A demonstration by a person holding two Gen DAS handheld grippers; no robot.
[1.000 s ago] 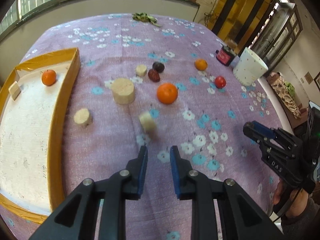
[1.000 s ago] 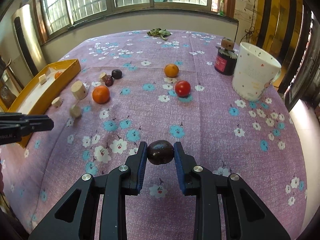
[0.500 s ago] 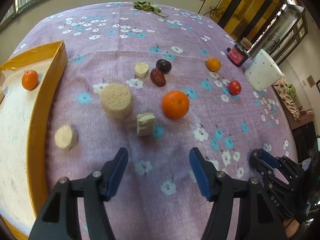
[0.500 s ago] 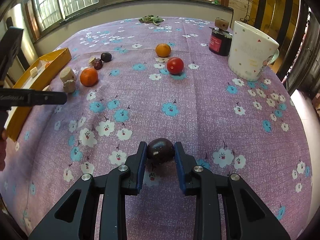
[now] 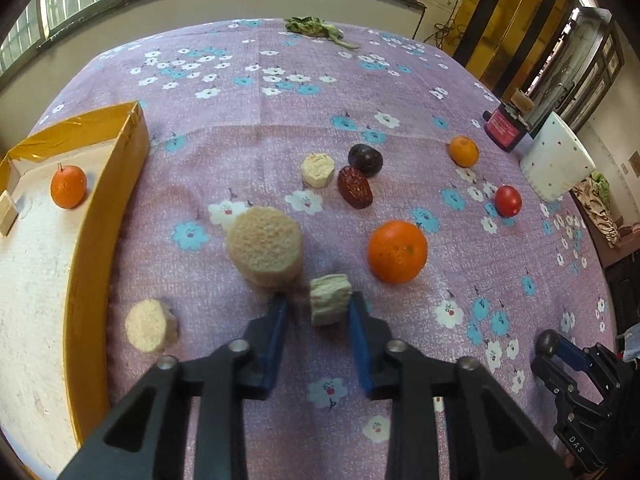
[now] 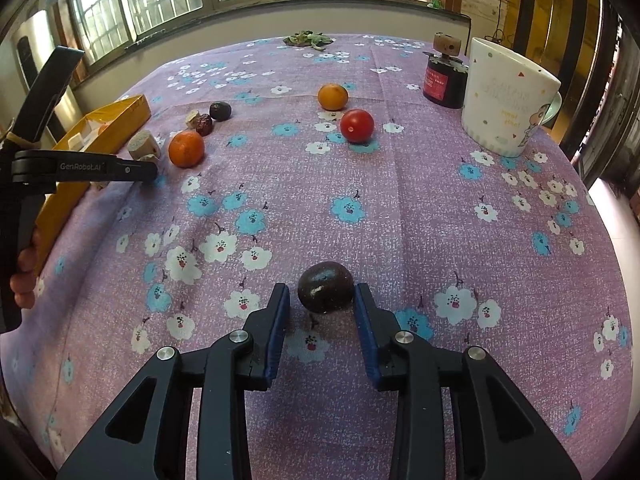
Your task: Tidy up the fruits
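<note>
My left gripper (image 5: pixel 318 300) is closing around a small beige chunk (image 5: pixel 330 298) on the flowered cloth. Its right pad touches the chunk, and a gap shows at the left pad. A big orange (image 5: pixel 397 251) lies just right of it, and a small orange (image 5: pixel 68 186) sits in the yellow tray (image 5: pixel 100 216). My right gripper (image 6: pixel 322 292) is opening around a dark round fruit (image 6: pixel 326 286) that rests on the cloth, with a slit at the left pad. Farther off lie a red tomato (image 6: pixel 357 125) and another orange (image 6: pixel 333 96).
A large beige cylinder (image 5: pixel 265 246) stands right behind the left fingertips, and a beige disc (image 5: pixel 150 325) lies near the tray wall. A dark plum (image 5: pixel 365 160), a red date (image 5: pixel 354 187), a white mug (image 6: pixel 508 100) and a dark jar (image 6: pixel 445 80) stand farther back.
The left gripper opened wide, moved forward and down, then narrowed around the beige chunk. The right gripper brought the dark fruit down onto the cloth and its jaws have loosened from it.
</note>
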